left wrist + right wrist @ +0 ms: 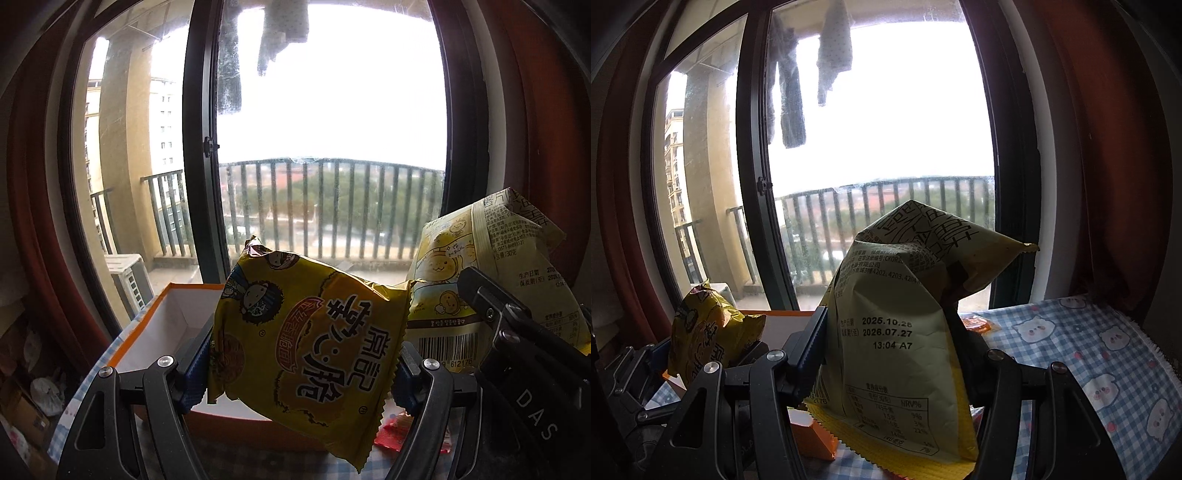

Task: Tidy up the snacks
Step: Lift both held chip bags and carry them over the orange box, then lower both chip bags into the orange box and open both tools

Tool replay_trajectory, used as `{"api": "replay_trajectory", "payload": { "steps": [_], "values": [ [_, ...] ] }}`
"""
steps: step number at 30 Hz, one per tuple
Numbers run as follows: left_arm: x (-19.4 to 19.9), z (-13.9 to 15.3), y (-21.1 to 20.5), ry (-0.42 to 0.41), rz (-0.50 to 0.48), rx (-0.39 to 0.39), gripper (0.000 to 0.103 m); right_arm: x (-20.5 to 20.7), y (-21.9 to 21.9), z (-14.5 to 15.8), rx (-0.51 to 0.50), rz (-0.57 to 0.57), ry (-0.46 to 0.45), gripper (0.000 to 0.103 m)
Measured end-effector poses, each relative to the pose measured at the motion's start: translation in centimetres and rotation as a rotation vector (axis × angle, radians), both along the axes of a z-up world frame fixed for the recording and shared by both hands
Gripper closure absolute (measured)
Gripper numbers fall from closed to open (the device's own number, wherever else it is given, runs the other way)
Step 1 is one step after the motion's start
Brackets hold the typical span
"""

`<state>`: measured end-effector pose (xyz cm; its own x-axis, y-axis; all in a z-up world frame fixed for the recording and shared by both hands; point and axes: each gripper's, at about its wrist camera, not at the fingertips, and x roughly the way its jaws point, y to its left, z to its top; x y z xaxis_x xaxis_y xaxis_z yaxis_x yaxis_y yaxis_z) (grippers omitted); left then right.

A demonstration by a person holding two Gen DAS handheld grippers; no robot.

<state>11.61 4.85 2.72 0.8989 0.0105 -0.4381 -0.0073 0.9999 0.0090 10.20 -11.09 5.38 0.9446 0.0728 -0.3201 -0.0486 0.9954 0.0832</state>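
Two snack packets ride aloft above a checked tabletop (1089, 332) by a balcony window, one in each hand. The left hand-held gripper (301, 363) is clenched on a yellow noodle-snack packet (310, 339), its blue pads pressing either side of the bag, which hangs just in front of an open orange box (162, 314). The right hand-held gripper (894, 354) grasps a pale yellow snack bag (897, 332), back panel and date stamp facing the camera, its top crumpled over.

The step in hand looks like the carry: both packets lifted and heading for the box, which appears empty as far as its white inside shows, though most of the floor is hidden behind the packet. Next, the left packet needs to go forward over the rim and down before the jaws let go; the right bag waits its turn alongside. A small red wrapper (391, 432) lies on the cloth near the box.
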Motion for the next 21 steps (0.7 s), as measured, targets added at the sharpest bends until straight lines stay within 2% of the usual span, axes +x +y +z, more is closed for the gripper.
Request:
{"api": "replay_trajectory", "payload": {
  "steps": [10,17,21],
  "values": [
    [3.7,-1.6,4.0,0.042,0.082,-0.001,0.023,5.8,5.7,-0.9,-0.028,0.073,0.028,0.041],
    [6.6,-4.2,7.0,0.135,0.161,-0.022,0.021,9.9,9.8,-3.3,-0.029,0.149,0.126,0.041],
    [7.9,-6.3,8.2,0.217,0.199,-0.015,0.017,11.2,12.7,-5.0,-0.070,0.189,0.165,0.040]
  ]
}}
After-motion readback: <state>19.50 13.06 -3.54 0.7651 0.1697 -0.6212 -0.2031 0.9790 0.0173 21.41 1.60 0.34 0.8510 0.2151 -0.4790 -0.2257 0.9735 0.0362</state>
